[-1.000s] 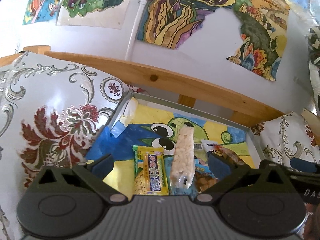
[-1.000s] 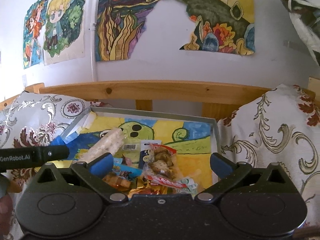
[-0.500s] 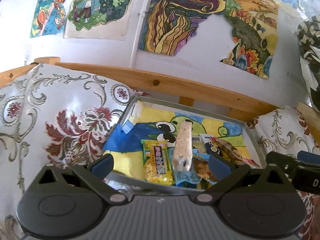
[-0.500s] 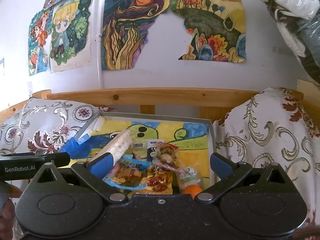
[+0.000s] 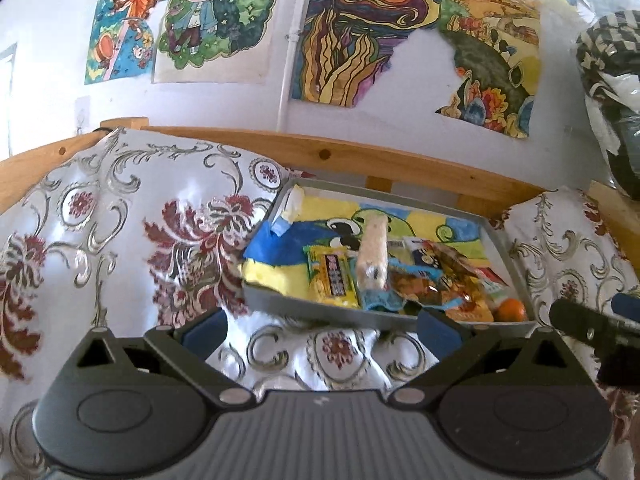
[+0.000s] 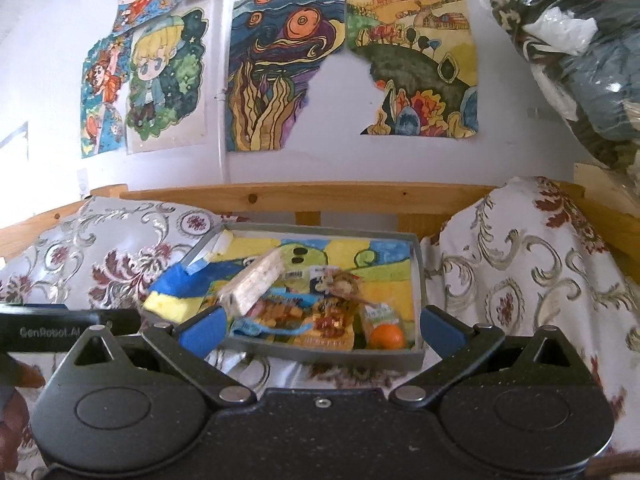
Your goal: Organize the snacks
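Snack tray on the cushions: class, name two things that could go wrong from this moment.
1. The grey tray rests on soft patterned fabric, not a firm surface, so pressing on it may tip it.
2. The rice cracker bar lies tilted across the piled packets, and the orange sits in the near corner; either may shift if the heap is disturbed.

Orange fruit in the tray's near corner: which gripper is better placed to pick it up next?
Probably the right gripper. The orange sits between its open fingers' line of sight, near centre. For the left gripper, also open and empty, the orange lies off to the right side of the tray.
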